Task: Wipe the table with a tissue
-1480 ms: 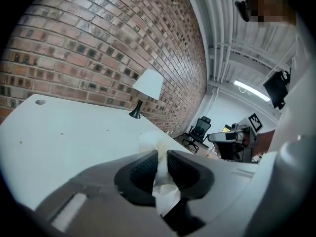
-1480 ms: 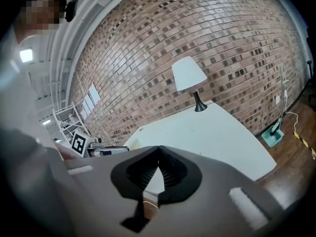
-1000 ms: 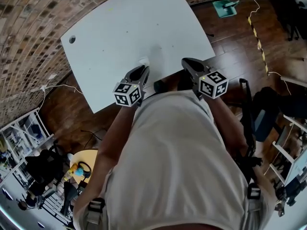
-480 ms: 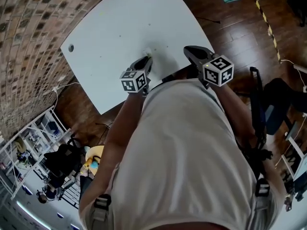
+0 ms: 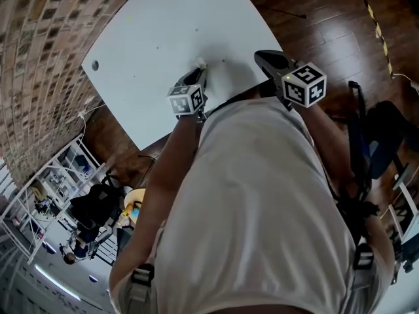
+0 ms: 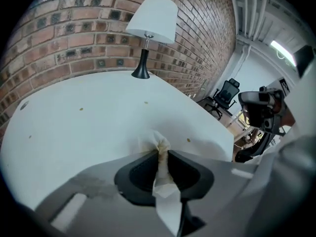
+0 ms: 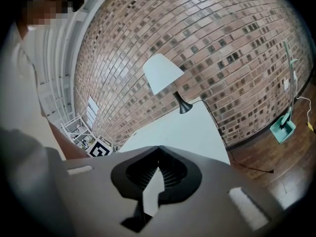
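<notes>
My left gripper [image 5: 199, 70] is shut on a crumpled white tissue [image 5: 200, 63], stained brown where the jaws pinch it. It points steeply down at the near part of the white table [image 5: 157, 38]. In the left gripper view the tissue [image 6: 160, 149] sticks out past the closed jaws of the left gripper [image 6: 162, 154], just over the tabletop [image 6: 74, 127], which carries small brown specks [image 6: 188, 140]. My right gripper [image 5: 262, 56] hovers at the table's near right edge. In its own view the right gripper [image 7: 158, 147] has its tips together with nothing between them.
A white-shaded lamp [image 6: 150, 23] on a black stem stands at the table's far edge by the brick wall. A cable hole [image 5: 95, 65] marks the table's left corner. Office chairs [image 6: 224, 95] stand to the right, and a teal dustpan [image 7: 282, 127] sits on the wooden floor.
Both grippers have moved forward over the table's near edge. The left one has tilted down, bringing the tissue closer to the tabletop.
</notes>
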{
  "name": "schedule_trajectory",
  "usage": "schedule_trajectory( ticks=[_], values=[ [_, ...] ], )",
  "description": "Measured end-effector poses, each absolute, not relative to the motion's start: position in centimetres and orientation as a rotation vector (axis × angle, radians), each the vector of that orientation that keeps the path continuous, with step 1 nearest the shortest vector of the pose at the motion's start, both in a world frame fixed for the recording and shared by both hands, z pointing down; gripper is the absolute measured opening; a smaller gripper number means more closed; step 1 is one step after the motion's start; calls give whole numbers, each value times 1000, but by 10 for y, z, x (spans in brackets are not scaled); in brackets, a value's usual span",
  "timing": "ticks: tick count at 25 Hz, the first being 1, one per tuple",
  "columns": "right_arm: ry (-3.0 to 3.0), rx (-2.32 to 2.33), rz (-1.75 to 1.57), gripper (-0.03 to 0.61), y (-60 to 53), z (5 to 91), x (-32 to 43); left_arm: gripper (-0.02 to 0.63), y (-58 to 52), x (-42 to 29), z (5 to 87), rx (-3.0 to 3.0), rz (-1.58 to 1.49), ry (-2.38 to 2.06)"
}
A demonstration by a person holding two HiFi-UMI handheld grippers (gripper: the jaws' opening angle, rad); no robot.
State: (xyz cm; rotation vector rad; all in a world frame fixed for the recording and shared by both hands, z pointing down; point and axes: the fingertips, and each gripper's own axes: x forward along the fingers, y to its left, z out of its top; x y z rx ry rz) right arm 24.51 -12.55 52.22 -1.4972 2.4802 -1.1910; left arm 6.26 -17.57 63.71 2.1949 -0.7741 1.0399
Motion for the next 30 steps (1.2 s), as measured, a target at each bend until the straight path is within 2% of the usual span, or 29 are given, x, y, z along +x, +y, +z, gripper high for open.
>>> schedule_trajectory(
  ticks=[13, 26, 30],
  values=[
    [2443, -1453, -1207, 8, -122, 529, 280, 69, -169, 72, 644, 2185, 1332, -902],
    [2520, -1377, -1204, 8, -129, 527, 285, 67, -141, 103, 643, 2223, 1261, -909],
    [2529, -1366, -1216, 8, -129, 529, 285, 67, -146, 107, 644, 2164, 1142, -953]
  ],
)
